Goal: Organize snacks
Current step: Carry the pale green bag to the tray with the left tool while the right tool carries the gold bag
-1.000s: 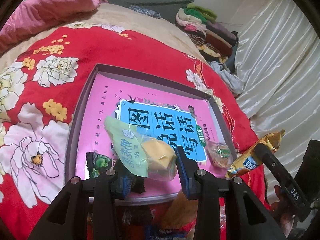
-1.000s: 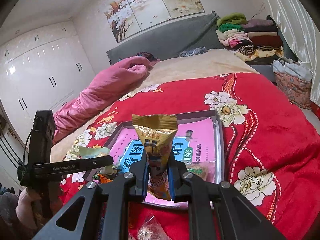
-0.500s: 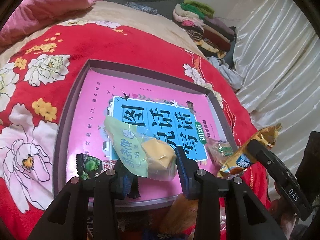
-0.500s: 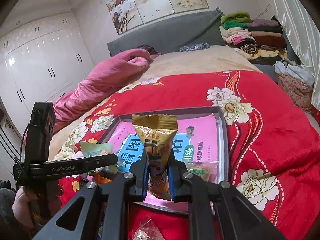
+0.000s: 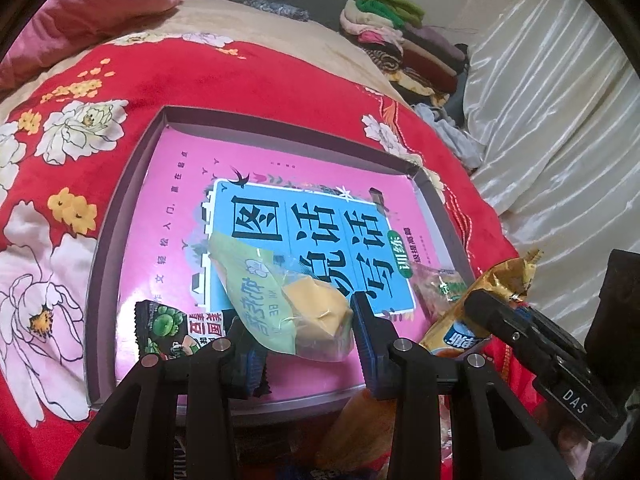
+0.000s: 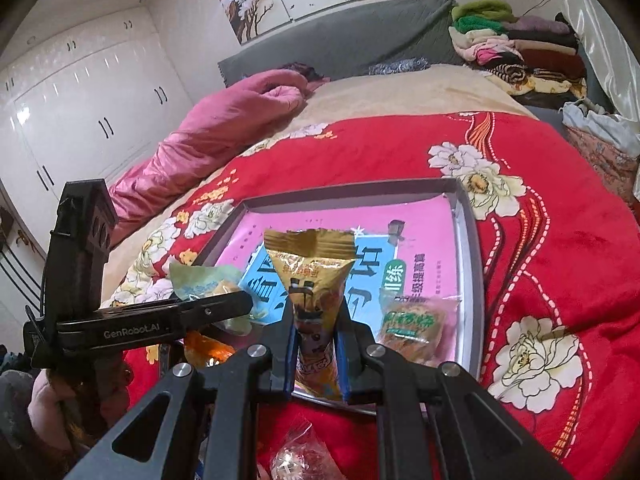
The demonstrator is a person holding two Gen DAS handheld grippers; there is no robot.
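Tongs, 2 in all, both angled downward over the near edge of the tray.

Left gripper: we hold it tilted down, its 2 blue-padded jaws closed on 1 pale green snack packet with a yellow block inside. That packet hangs above the near part of the tray, over the pink book cover.

Right gripper: we hold it likewise tilted down, jaws pinched tight on the lower half of 1 gold snack packet, which stands upright between the pads with its crimped top up. It sits above the tray's near rim, toward the right corner.

Shallow grey tray: 1, lying on the red floral blanket. 1 pink book with a blue title panel covers its floor. Its far half is bare of snacks, and so is the left side beyond the dark packet.

Snacks resting in the tray, 2 counted: 1 dark green-printed packet at the near left, just beside the left gripper's left finger; 1 clear packet with a green label at the near right corner, just beside the gold packet.

Loose snacks in front of the tray, below the grippers: 1 orange packet and 1 clear wrapped sweet; others there are too hidden for us to count.

Surroundings: 1 pink quilt well beyond the tray; 1 stack of folded clothes at the far right.
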